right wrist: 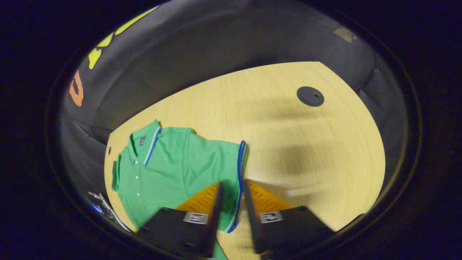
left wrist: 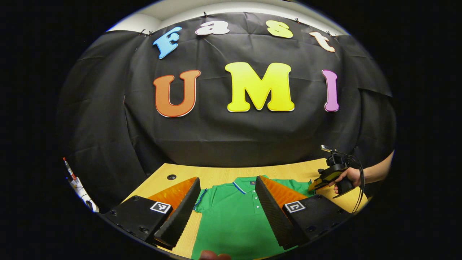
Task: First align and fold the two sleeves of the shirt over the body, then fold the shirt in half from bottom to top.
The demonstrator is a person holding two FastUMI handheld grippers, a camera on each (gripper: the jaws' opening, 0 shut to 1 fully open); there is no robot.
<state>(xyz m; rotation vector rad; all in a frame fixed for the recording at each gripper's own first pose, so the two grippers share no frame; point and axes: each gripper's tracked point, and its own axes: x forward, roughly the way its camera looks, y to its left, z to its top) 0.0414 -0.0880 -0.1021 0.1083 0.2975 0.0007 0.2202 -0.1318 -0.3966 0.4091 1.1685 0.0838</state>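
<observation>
A green polo shirt (left wrist: 231,216) with blue-striped collar and cuffs lies flat, front up, on the wooden table (left wrist: 216,172). My left gripper (left wrist: 227,180) hovers open above its chest, fingers spread wide to either side of the collar, nothing between them. In the left gripper view the right gripper (left wrist: 317,185), held by a hand (left wrist: 348,177), sits at the shirt's far sleeve. In the right gripper view the shirt (right wrist: 173,169) is spread out, and my right gripper (right wrist: 232,186) stands narrowly open with the striped sleeve cuff (right wrist: 240,162) running between its fingers.
Bare tabletop (right wrist: 296,151) stretches beyond the sleeve, with a black round cable cap (right wrist: 310,96) on it. A small hole (left wrist: 171,177) marks the table's other far corner. Some clutter (left wrist: 77,187) hangs off the left edge. A fingertip (left wrist: 214,255) shows at the bottom.
</observation>
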